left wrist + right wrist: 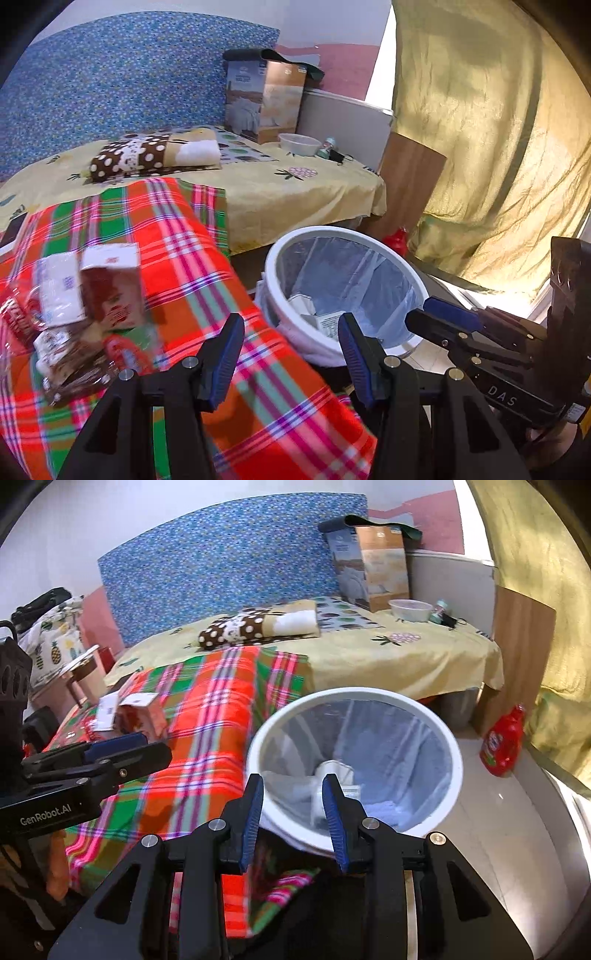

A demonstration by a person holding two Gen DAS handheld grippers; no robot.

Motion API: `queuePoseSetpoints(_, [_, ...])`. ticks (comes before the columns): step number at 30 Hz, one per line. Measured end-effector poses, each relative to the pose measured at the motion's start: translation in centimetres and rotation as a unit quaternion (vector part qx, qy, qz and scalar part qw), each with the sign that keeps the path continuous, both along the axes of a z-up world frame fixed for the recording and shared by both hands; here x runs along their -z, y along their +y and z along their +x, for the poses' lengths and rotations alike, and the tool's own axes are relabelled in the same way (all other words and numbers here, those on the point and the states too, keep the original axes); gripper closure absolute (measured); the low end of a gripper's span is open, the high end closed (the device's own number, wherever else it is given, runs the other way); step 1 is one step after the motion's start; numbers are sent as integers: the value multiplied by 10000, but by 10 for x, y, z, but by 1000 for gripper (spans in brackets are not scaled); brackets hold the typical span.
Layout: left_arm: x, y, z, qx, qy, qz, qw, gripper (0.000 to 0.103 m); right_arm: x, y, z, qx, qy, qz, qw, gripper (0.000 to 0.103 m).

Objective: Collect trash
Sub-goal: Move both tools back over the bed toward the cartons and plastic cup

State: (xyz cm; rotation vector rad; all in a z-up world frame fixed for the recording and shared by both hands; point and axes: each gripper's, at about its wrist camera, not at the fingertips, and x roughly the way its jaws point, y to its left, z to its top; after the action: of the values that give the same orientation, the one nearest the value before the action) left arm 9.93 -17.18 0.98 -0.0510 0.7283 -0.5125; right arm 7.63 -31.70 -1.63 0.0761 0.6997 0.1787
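A pile of trash, made of wrappers and small cartons, lies on the red-green plaid cloth at the left. To its right on the floor stands a white bin with a clear liner, holding a few white scraps. My left gripper is open and holds nothing; it hangs over the cloth's edge between the pile and the bin. My right gripper is open too, nothing in it, just in front of the bin's near rim. Each gripper shows in the other's view: the right gripper, the left gripper.
Behind the plaid cloth is a bed with a yellow sheet, a folded cloth, a cardboard box and a bowl. A red bottle stands on the tiled floor right of the bin. A yellow curtain hangs at the right.
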Motion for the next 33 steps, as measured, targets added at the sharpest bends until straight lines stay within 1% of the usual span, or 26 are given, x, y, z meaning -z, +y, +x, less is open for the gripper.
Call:
queuePoseSetpoints(10, [4,46,-26,-526,-43,85,9986,50,-1,31,-10,-500,-2,66,9987,67])
queuePoseSetpoints(19, [3,90,-41,-1005,-81,110,9948,50,-1,56,-9,-862,18,106,9962,67])
queuePoseSetpoints(28, [6,117,-38,-1371,-8,82,9905,50,2,71,-5,-1056,86,103,9943,67])
queuePoseSetpoints(33, [8,122,-27,-1500,61,118,9886,50,3,75,-2,-1122,139,156,9935,67])
